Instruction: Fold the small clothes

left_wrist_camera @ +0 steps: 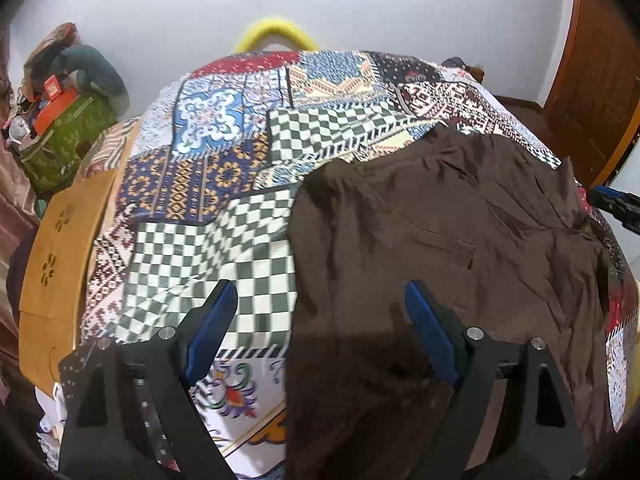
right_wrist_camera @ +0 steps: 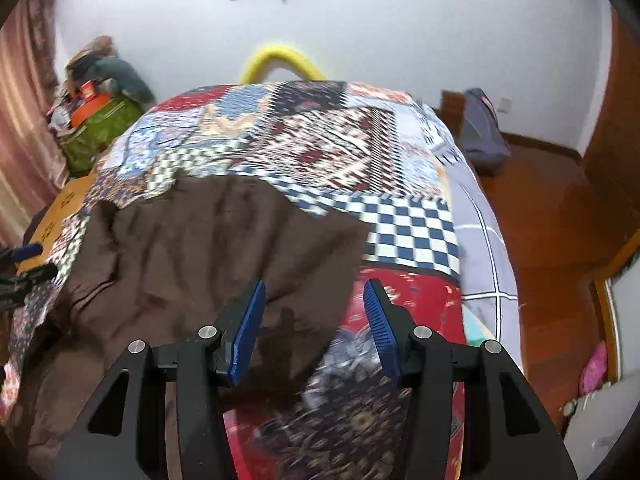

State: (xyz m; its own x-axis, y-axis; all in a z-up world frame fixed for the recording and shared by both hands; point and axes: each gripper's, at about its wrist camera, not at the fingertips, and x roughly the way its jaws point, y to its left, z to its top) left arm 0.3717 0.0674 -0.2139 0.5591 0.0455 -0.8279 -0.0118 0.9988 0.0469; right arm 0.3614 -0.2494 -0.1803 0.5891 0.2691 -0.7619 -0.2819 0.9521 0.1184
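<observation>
A dark brown garment [left_wrist_camera: 440,248] lies spread and wrinkled on a patchwork bedspread [left_wrist_camera: 224,168]. In the left wrist view it fills the right half. My left gripper [left_wrist_camera: 320,300] is open above the garment's left edge, with one finger over the checkered cloth and one over the brown fabric. In the right wrist view the garment [right_wrist_camera: 200,248] fills the left half on the bedspread [right_wrist_camera: 408,224]. My right gripper [right_wrist_camera: 314,292] is open above the garment's right edge, holding nothing. The right gripper's tip shows at the right edge of the left wrist view [left_wrist_camera: 616,204].
A wooden bed frame [left_wrist_camera: 56,248] runs along the left side. A green bag with clutter [left_wrist_camera: 68,136] sits by the wall. A yellow curved object [left_wrist_camera: 276,32] stands behind the bed. Wooden floor [right_wrist_camera: 552,216] and a grey bag [right_wrist_camera: 480,136] lie to the right.
</observation>
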